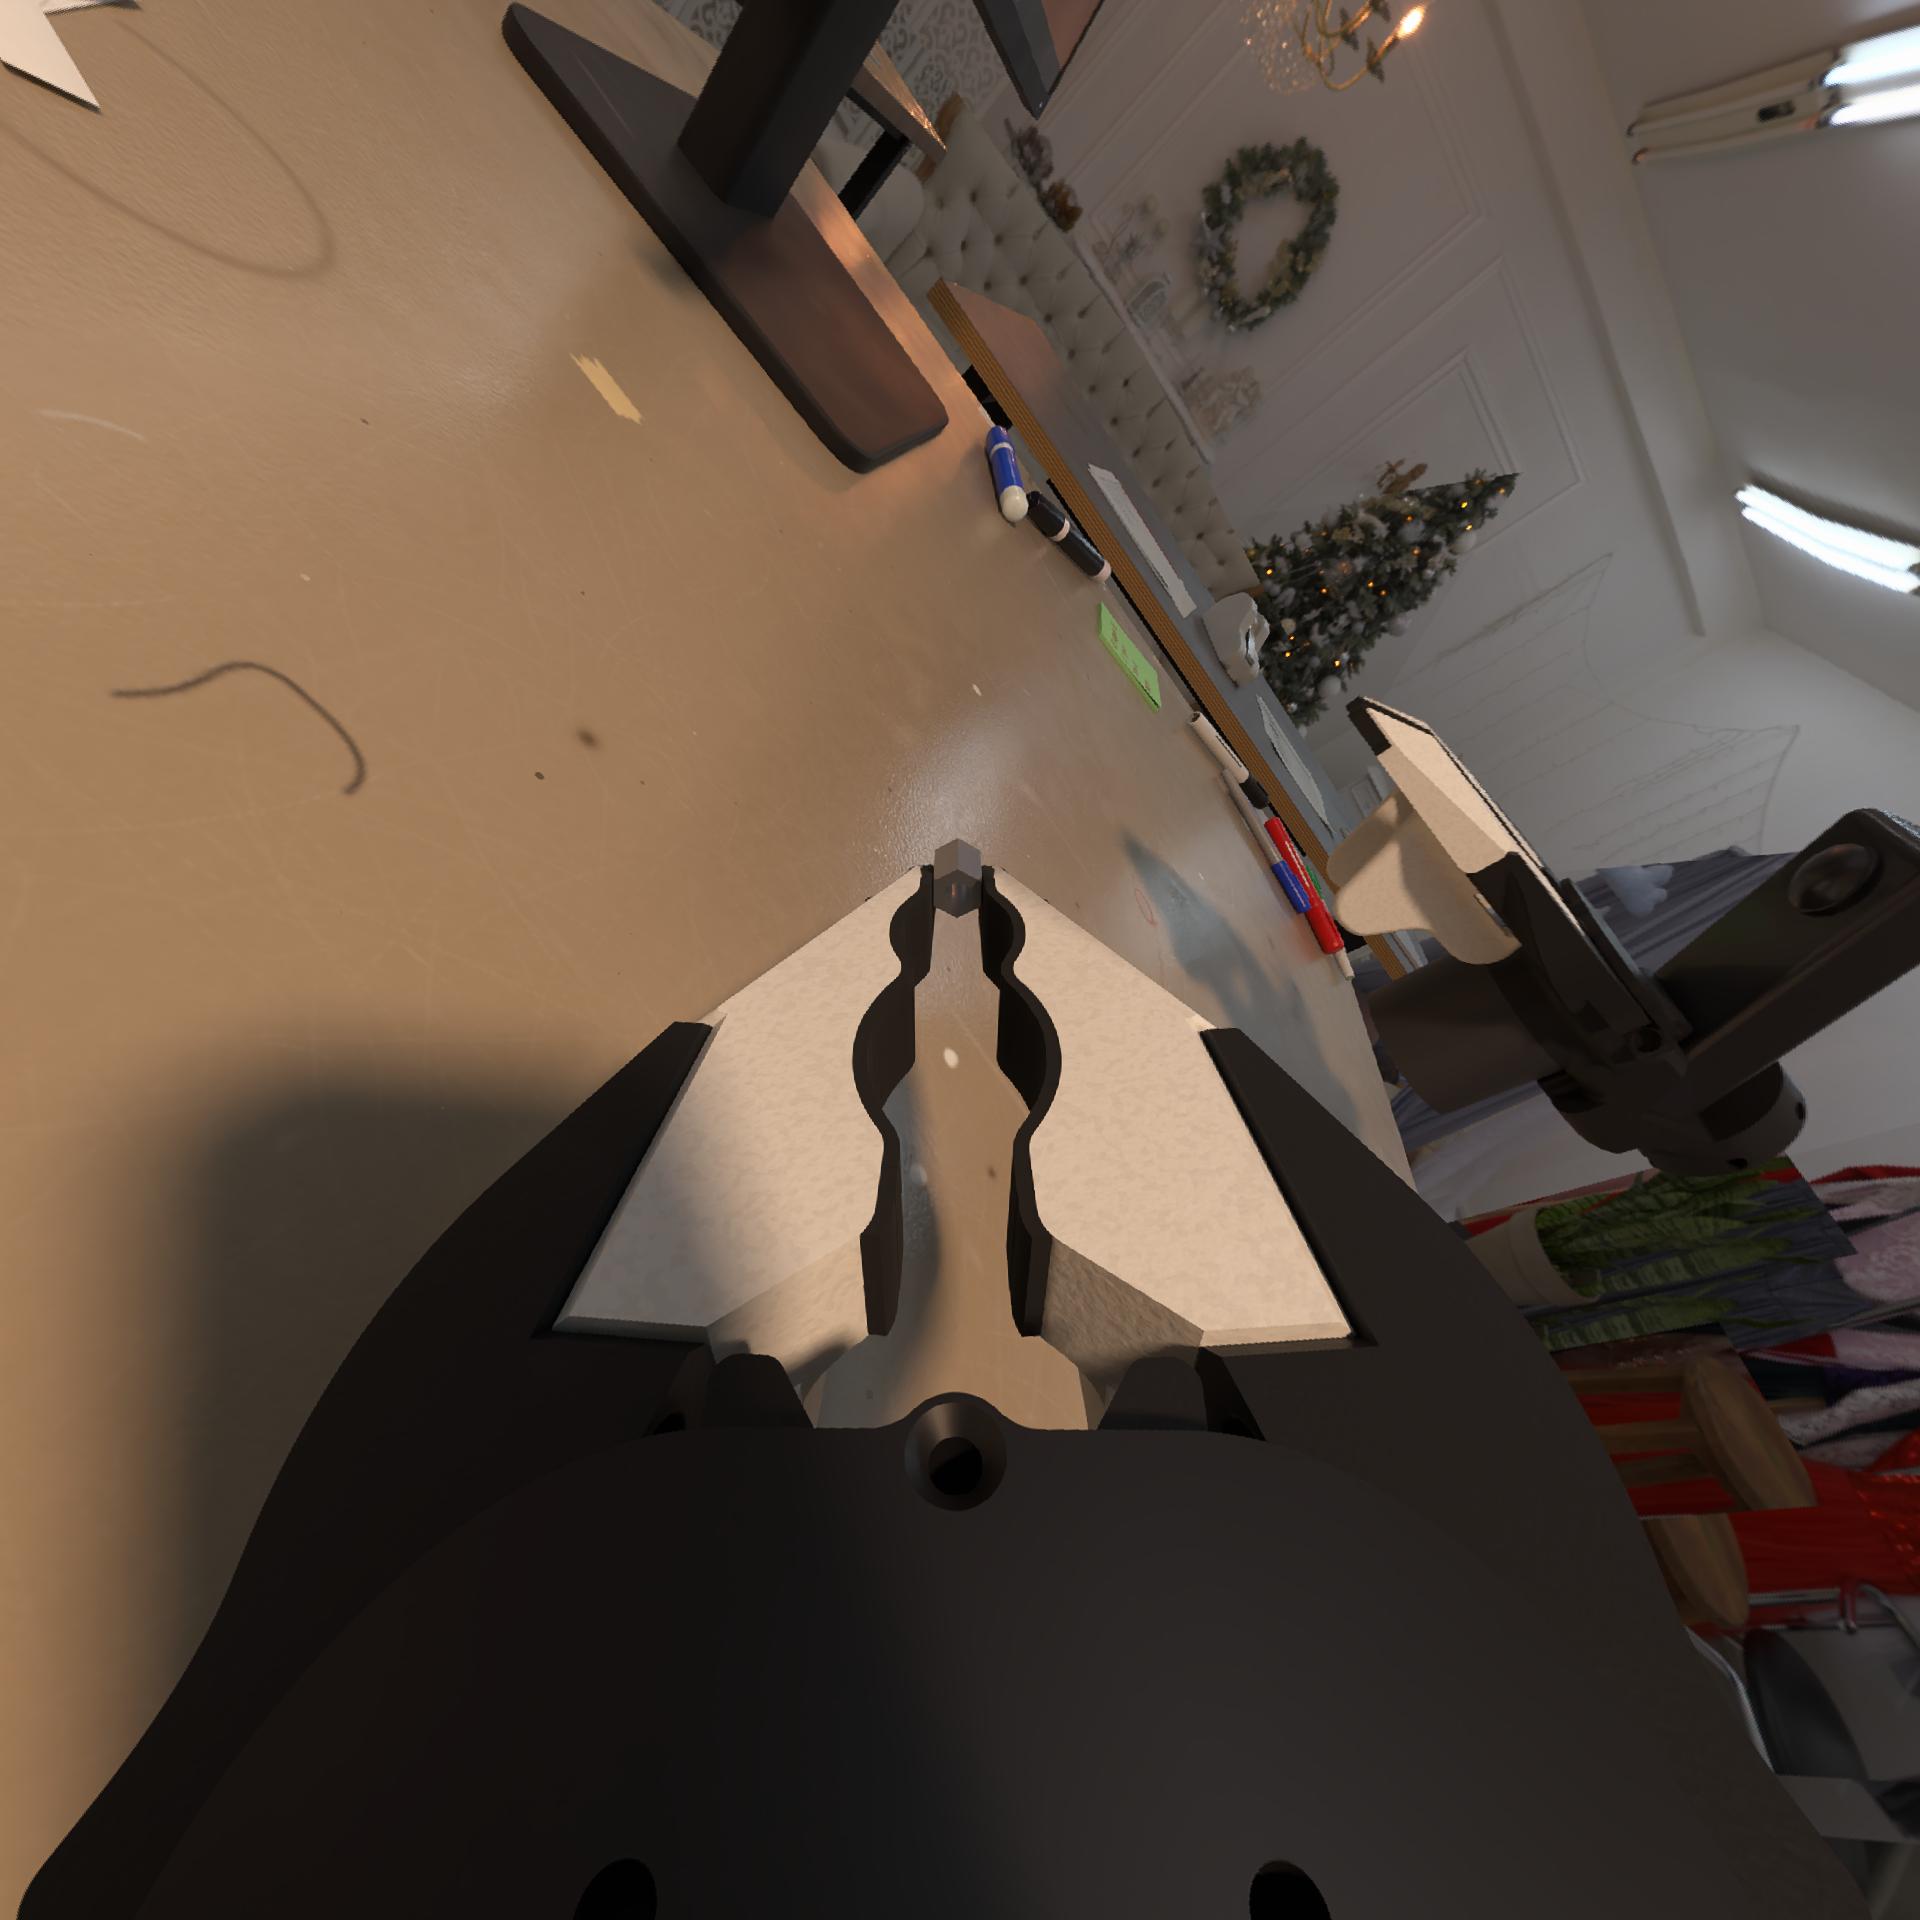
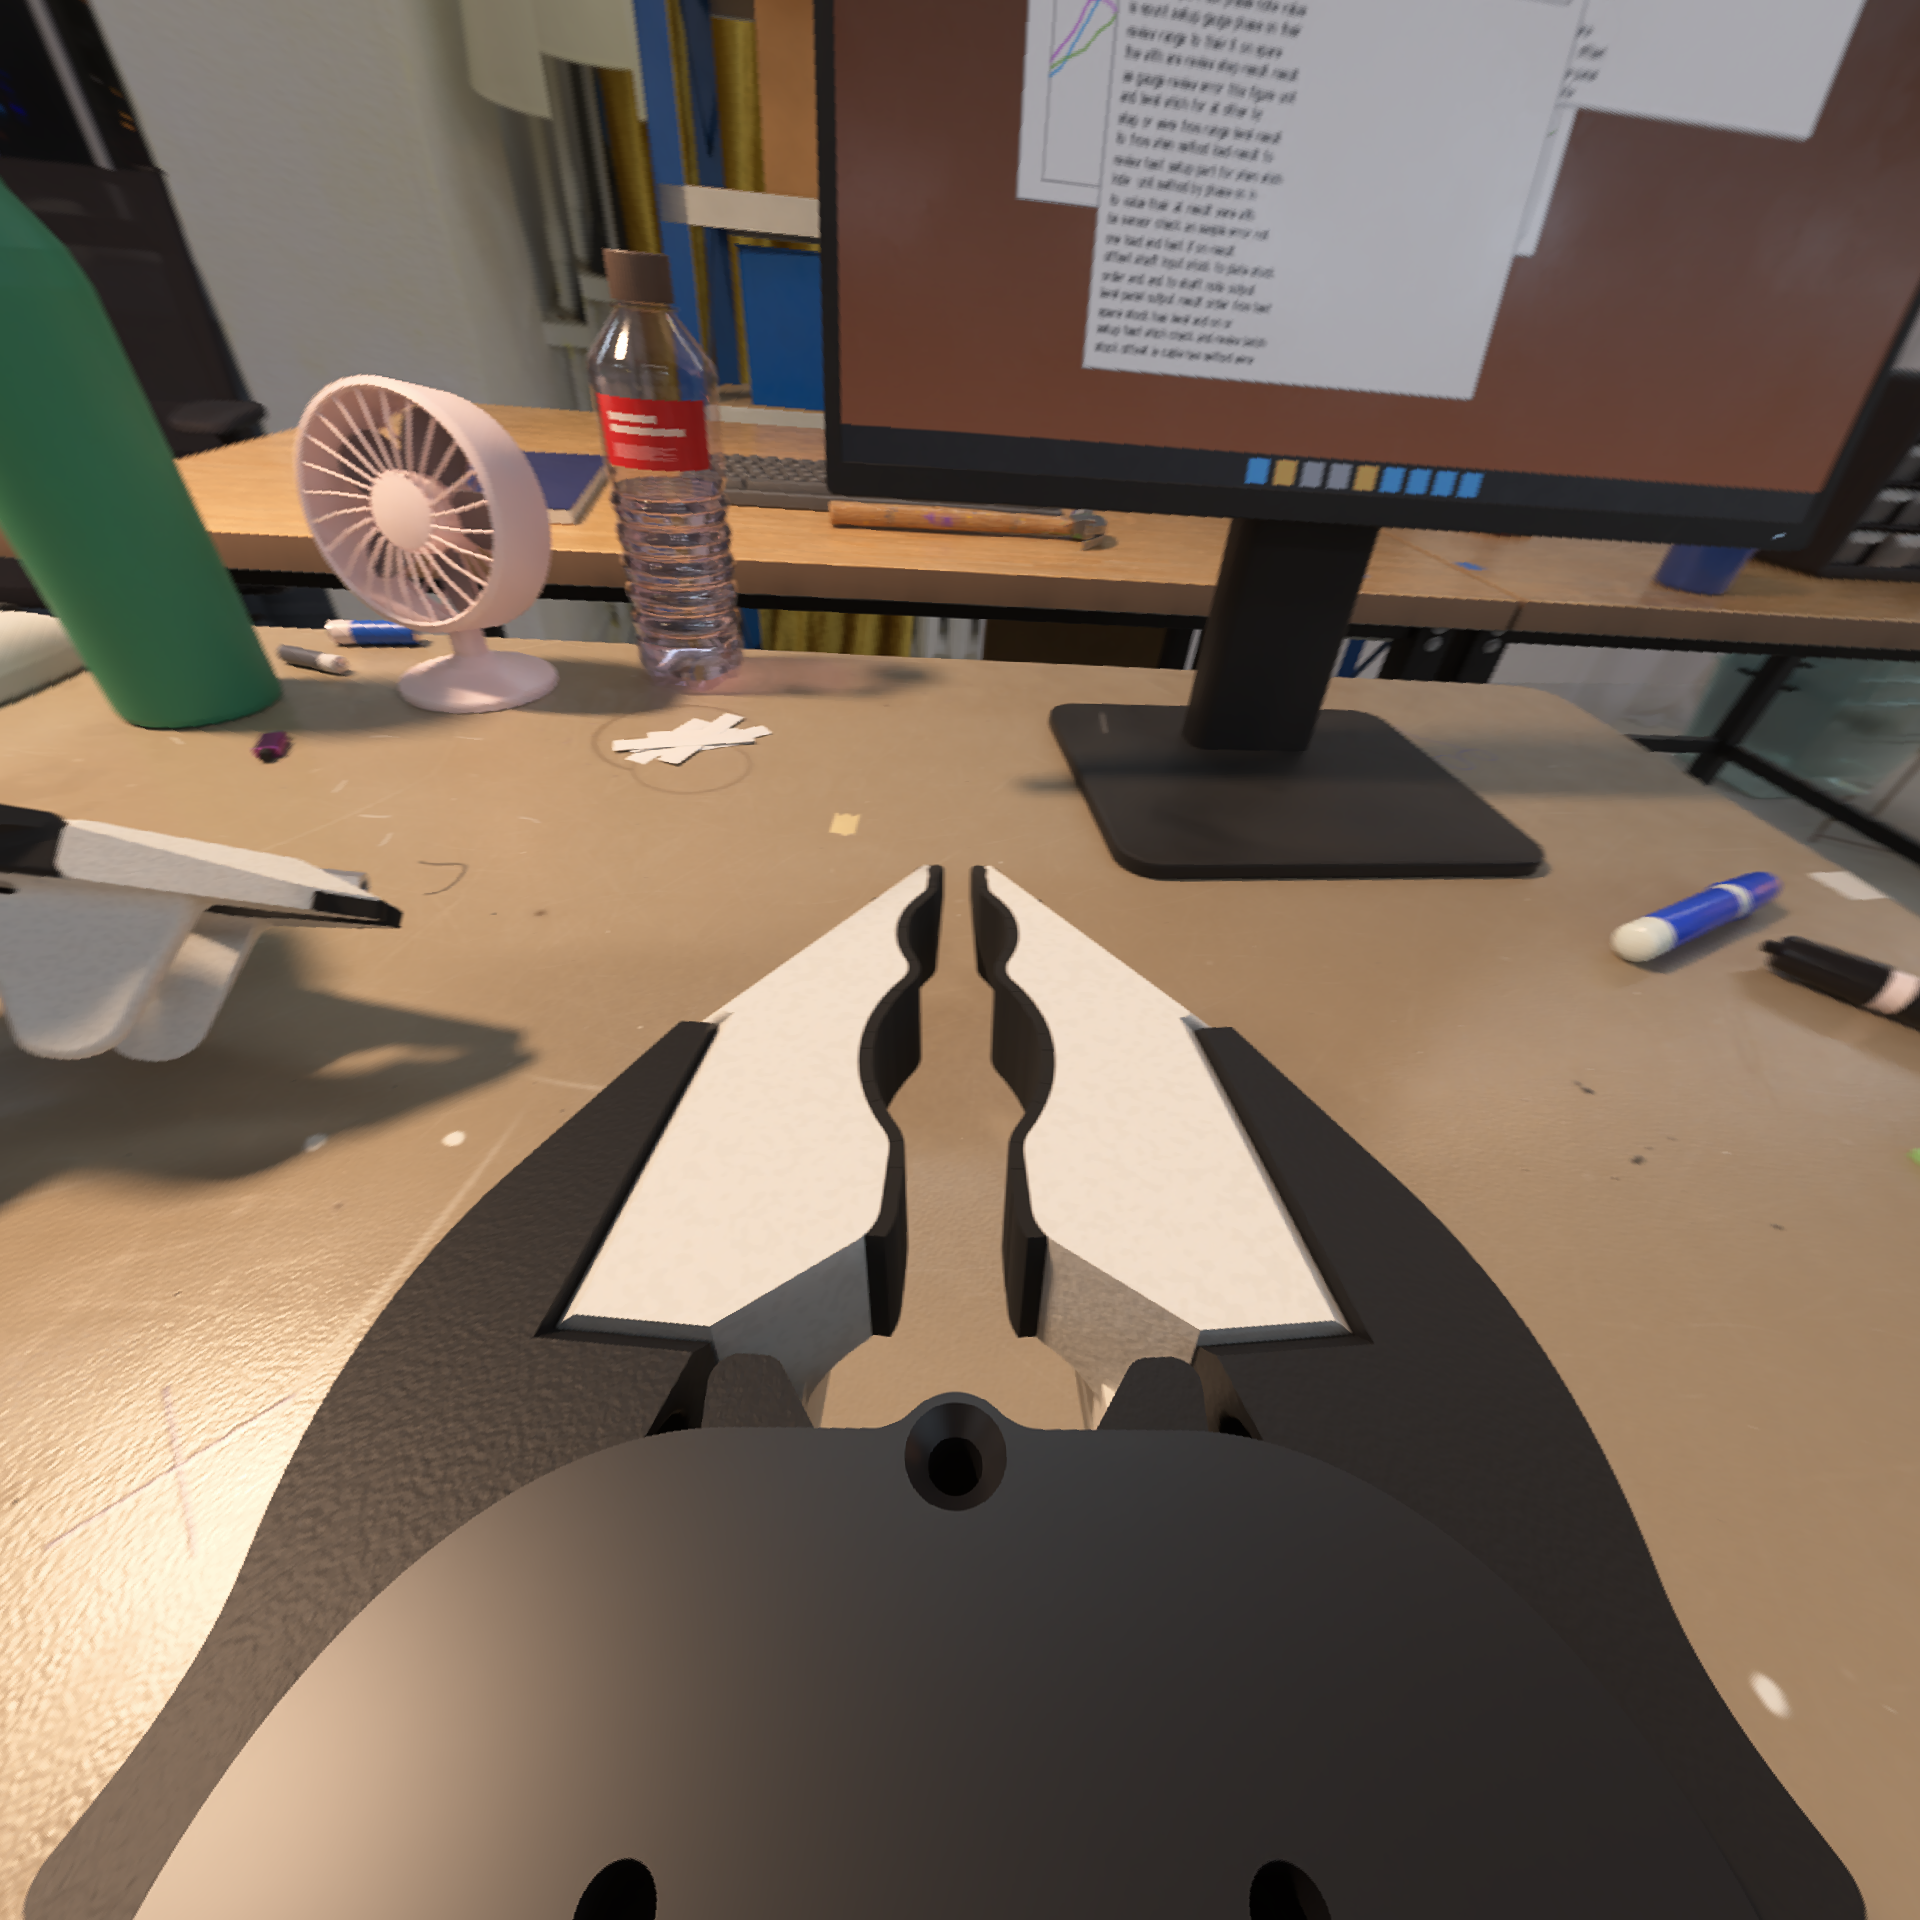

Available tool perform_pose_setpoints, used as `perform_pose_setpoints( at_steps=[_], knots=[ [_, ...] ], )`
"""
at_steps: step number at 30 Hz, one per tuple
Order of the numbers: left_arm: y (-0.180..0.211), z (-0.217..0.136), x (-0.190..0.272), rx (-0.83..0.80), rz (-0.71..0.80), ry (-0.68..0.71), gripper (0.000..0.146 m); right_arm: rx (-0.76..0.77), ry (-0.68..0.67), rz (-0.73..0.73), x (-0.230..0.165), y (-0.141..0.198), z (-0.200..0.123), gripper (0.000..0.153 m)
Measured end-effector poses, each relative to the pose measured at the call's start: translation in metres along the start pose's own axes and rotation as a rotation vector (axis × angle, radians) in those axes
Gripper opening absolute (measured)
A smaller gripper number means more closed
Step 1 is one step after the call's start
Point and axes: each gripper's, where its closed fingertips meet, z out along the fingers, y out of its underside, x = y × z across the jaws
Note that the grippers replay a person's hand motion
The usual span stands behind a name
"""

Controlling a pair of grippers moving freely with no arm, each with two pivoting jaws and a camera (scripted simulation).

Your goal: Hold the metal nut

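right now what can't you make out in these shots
- Left wrist view: metal nut is tiny between the left claw tips; bore and contact unclear.
- Right wrist view: the nut is hidden by the left claw, seen side-on.
- Right wrist view: monitor cut off at top.

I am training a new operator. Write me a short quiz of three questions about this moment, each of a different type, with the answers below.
1. True or false: the left gripper has the metal nut between its fingertips.
2. Multiple choice: what is the right gripper holding? A) a marker B) the nut C) nothing
3. Fill in: the blue marker lies to the ______ of the monitor base in the right wrist view.

Key: 1 true; 2 C, its jaws stand nearly closed with only bare table showing in the slit; 3 right.
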Motion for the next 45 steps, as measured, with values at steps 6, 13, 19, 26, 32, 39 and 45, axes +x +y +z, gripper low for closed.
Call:
perform_pose_setpoints(
  at_steps=[6, 13, 19, 26, 32, 39, 45],
  knots=[
    [0.0, 0.0, 0.0, 0.001, -0.001, 0.0, 0.008, -0.016, 0.006, -0.091, -0.001, 0.001, -0.002, 0.034],
    [0.0, 0.0, 0.0, 0.002, -0.001, 0.0, 0.008, 0.073, 0.051, -0.113, 0.012, -0.005, -0.006, 0.0],
    [0.0, 0.0, 0.0, 0.002, -0.002, 0.001, 0.008, 0.099, 0.112, -0.182, 0.012, -0.013, -0.015, 0.0],
    [0.0, 0.0, 0.0, 0.001, -0.004, 0.002, 0.008, 0.114, 0.2, -0.184, 0.006, -0.018, -0.013, 0.0],
    [0.0, 0.0, 0.0, 0.0, -0.004, 0.001, 0.008, 0.243, 0.283, -0.297, 0.006, -0.027, -0.019, 0.0],
    [0.0, 0.0, 0.0, 0.0, -0.004, 0.001, 0.008, 0.242, 0.189, -0.181, 0.001, -0.033, -0.026, 0.0],
    [0.0, 0.0, 0.0, 0.0, -0.005, 0.001, 0.008, 0.232, 0.197, -0.094, -0.001, -0.032, -0.022, 0.045]
  ],
)
